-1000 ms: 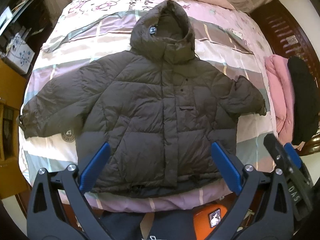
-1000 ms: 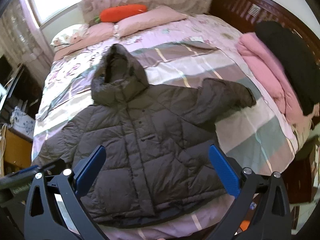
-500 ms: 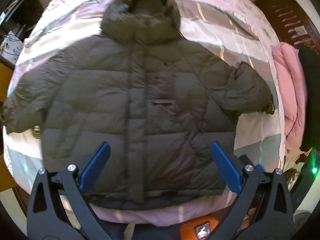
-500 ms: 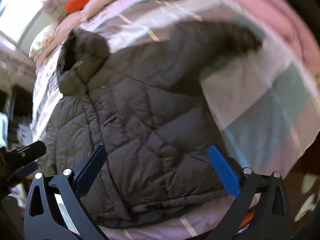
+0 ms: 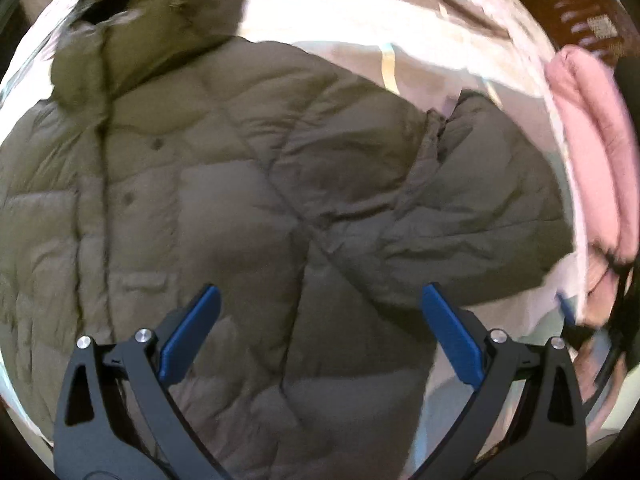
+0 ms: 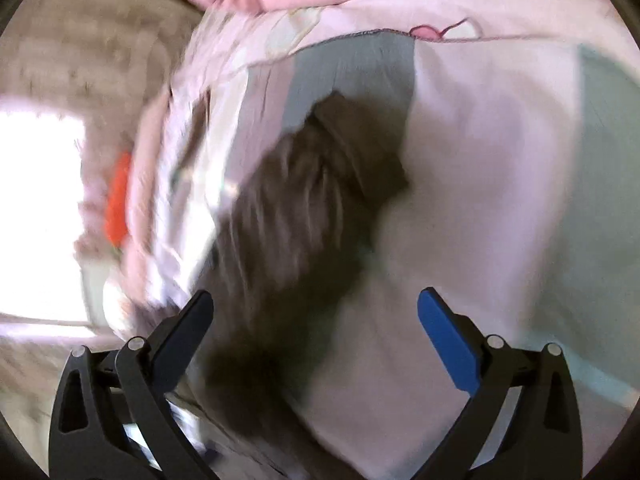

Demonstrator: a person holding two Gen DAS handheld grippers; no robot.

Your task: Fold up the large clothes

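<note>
A dark olive hooded puffer jacket (image 5: 248, 184) lies face up and spread on the bed, filling the left wrist view. Its hood (image 5: 152, 28) points to the upper left and one sleeve (image 5: 480, 200) reaches right. My left gripper (image 5: 320, 312) hovers open just above the jacket's front, near the armpit of that sleeve. In the blurred right wrist view the sleeve (image 6: 312, 208) runs up the middle with its cuff end (image 6: 352, 128) at the top. My right gripper (image 6: 314, 314) stands open over the sleeve, nothing between its fingers.
The jacket rests on a pink, grey and teal patchwork bedspread (image 6: 500, 160). A folded pink garment (image 5: 592, 148) lies along the bed's right side, by a dark wooden bed frame (image 5: 580, 8). An orange pillow (image 6: 118, 200) and a bright window (image 6: 36, 208) show at left.
Both grippers have dropped much closer to the jacket. The left one moved toward the right sleeve's shoulder; the right one swung over the right sleeve and its view rotated. Both stayed open.
</note>
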